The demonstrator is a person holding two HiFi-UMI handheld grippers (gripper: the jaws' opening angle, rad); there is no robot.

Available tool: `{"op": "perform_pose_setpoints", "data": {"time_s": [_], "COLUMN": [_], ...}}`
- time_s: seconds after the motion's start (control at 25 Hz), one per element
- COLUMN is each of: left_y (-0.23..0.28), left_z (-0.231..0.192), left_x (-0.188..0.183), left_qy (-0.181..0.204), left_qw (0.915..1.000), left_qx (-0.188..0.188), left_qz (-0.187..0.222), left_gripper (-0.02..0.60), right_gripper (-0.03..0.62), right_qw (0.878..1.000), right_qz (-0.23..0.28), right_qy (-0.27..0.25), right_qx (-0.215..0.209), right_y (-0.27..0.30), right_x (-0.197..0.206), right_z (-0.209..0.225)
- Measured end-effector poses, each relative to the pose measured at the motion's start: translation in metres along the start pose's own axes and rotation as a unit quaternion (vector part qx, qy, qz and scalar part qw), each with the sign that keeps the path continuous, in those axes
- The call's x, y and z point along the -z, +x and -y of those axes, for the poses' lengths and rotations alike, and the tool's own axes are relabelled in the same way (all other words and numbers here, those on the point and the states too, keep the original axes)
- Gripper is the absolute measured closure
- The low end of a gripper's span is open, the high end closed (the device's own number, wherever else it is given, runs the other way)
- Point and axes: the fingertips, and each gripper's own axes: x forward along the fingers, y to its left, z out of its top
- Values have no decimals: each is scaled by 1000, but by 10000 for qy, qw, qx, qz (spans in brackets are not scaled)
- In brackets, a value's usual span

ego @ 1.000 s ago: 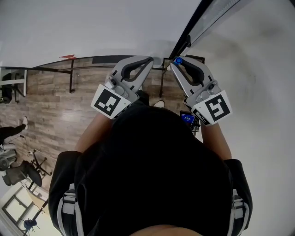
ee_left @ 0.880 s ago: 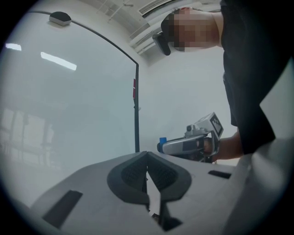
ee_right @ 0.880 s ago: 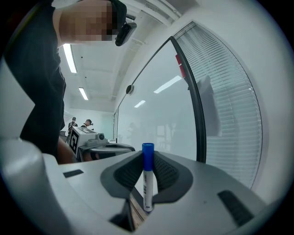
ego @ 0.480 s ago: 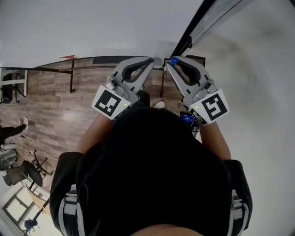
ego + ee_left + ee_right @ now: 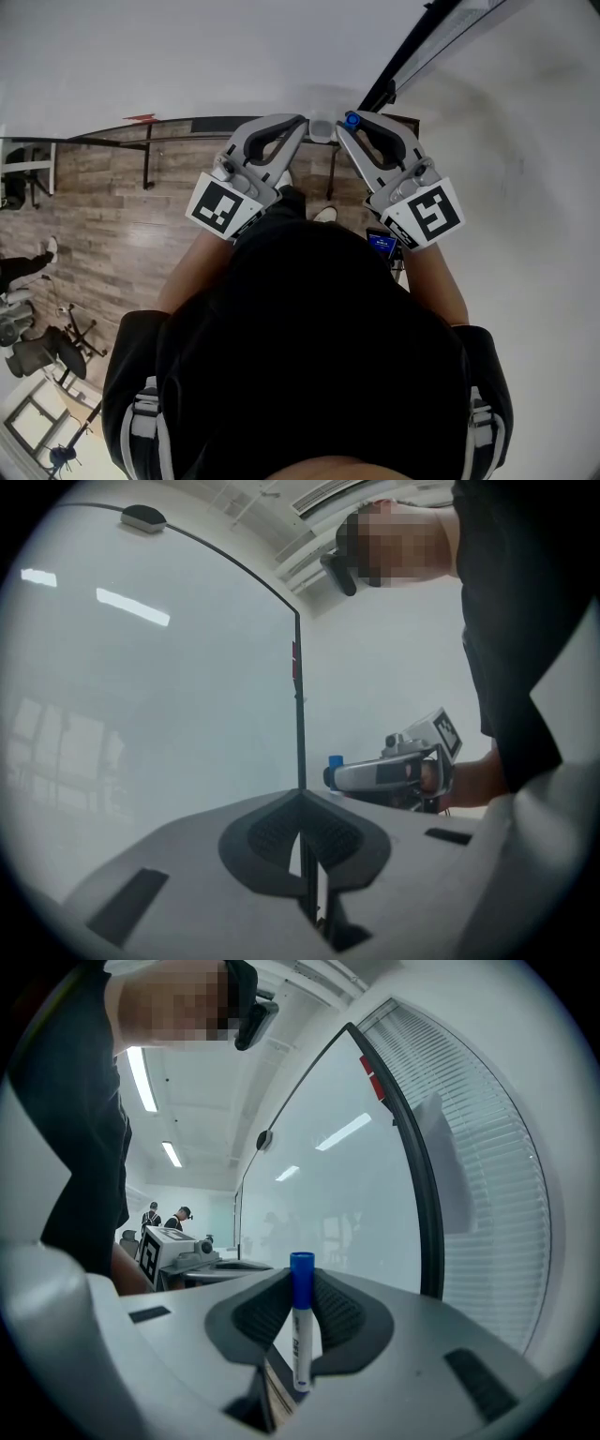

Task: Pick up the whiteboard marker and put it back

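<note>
Whiteboard glass fills mid-frame ahead of us. Our right tool pinches the whiteboard marker upright at its barrel, blue cap up. We judge it light, stiff and slick, so that barrel hold suits it. Our left tool is pressed together, empty.

Holds the whiteboard marker upright, blue cap on top, between the pads of the right gripper, facing a black-framed glass board; shows the left gripper at left
</note>
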Motion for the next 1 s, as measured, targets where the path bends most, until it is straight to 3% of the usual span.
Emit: {"op": "perform_pose_setpoints", "data": {"time_s": [0.6, 0.72, 0.92, 1.0], "left_y": [7, 2, 2, 1], "left_z": [-13, -17, -28, -31], "left_x": [41, 65, 71, 78], "left_qy": [52, 30, -1, 40], "left_qw": [9999, 9995, 9995, 9990], "left_qx": [-89, -138, -234, -267], "left_qz": [-29, -294, -193, -365], "left_gripper": [578, 578, 578, 578], "right_gripper": [531, 531, 531, 531], "right_qw": [9987, 9984, 9973, 9965], "right_qz": [-439, -478, -595, -688], "right_qy": [216, 242, 401, 431], "right_qx": [169, 199, 183, 208], "right_y": [27, 32, 50, 55], "right_x": [64, 75, 99, 108], "right_z": [27, 30, 39, 42]}}
